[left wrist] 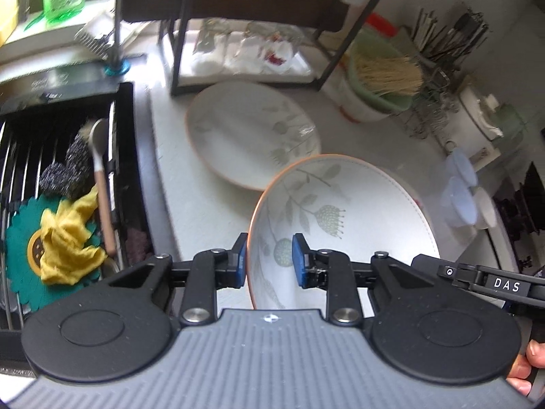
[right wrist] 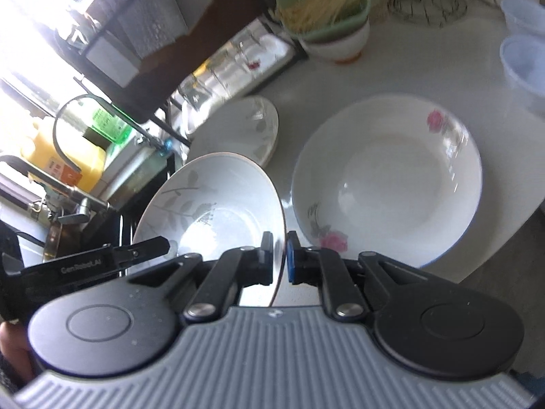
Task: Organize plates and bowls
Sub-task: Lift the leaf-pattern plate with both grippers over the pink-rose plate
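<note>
A deep white plate with a grey-green leaf pattern and an orange rim [left wrist: 344,211] [right wrist: 211,204] hangs tilted above the counter, held from two sides. My left gripper [left wrist: 269,255] is shut on its near rim, blue pads on either side of the wall. My right gripper [right wrist: 280,255] is shut on the opposite rim. In each view the other gripper's fingers [left wrist: 477,277] [right wrist: 146,250] show at the plate's edge. A second leaf-patterned plate [left wrist: 252,133] [right wrist: 238,129] lies flat on the counter behind. A white plate with pink roses [right wrist: 388,177] lies to the right.
A sink [left wrist: 129,170] on the left holds a rack with a yellow cloth [left wrist: 68,242], scrubbers and a spoon. A black shelf frame [left wrist: 180,34] stands at the back. Stacked bowls with a straw brush [left wrist: 381,78] [right wrist: 327,13] and clear plastic cups [left wrist: 460,197] [right wrist: 524,64] sit to the right.
</note>
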A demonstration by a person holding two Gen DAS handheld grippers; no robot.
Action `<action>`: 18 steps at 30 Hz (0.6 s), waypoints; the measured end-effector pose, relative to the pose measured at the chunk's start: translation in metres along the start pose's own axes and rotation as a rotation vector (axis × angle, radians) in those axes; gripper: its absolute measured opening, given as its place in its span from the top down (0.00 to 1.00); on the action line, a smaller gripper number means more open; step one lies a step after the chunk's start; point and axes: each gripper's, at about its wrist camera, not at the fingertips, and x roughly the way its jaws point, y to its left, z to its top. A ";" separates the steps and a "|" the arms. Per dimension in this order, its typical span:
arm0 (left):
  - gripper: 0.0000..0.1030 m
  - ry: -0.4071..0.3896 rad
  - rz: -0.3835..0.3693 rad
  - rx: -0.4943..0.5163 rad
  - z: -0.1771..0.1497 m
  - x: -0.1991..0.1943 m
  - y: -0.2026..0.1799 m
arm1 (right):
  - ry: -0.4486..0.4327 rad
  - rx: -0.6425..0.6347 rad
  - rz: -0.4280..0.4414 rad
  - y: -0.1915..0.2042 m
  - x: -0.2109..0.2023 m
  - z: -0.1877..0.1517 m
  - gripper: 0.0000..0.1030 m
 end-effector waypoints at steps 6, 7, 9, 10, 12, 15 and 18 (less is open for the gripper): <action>0.71 -0.016 -0.030 -0.041 0.013 -0.002 -0.020 | -0.007 -0.022 0.025 -0.012 -0.011 0.017 0.90; 0.71 -0.021 -0.021 -0.039 0.014 0.000 -0.026 | 0.000 -0.026 0.029 -0.016 -0.011 0.022 0.90; 0.71 -0.028 -0.008 -0.042 0.014 0.004 -0.039 | 0.008 -0.024 0.043 -0.025 -0.011 0.032 0.90; 0.71 -0.026 -0.006 -0.048 0.015 0.007 -0.044 | 0.012 -0.022 0.048 -0.030 -0.011 0.038 0.90; 0.71 -0.029 -0.003 -0.065 0.016 0.013 -0.054 | 0.017 -0.037 0.051 -0.039 -0.012 0.049 0.90; 0.71 -0.037 0.004 -0.082 0.017 0.021 -0.073 | 0.025 -0.039 0.054 -0.055 -0.014 0.064 0.90; 0.71 -0.040 0.016 -0.081 0.018 0.029 -0.089 | 0.032 -0.060 0.046 -0.068 -0.016 0.074 0.90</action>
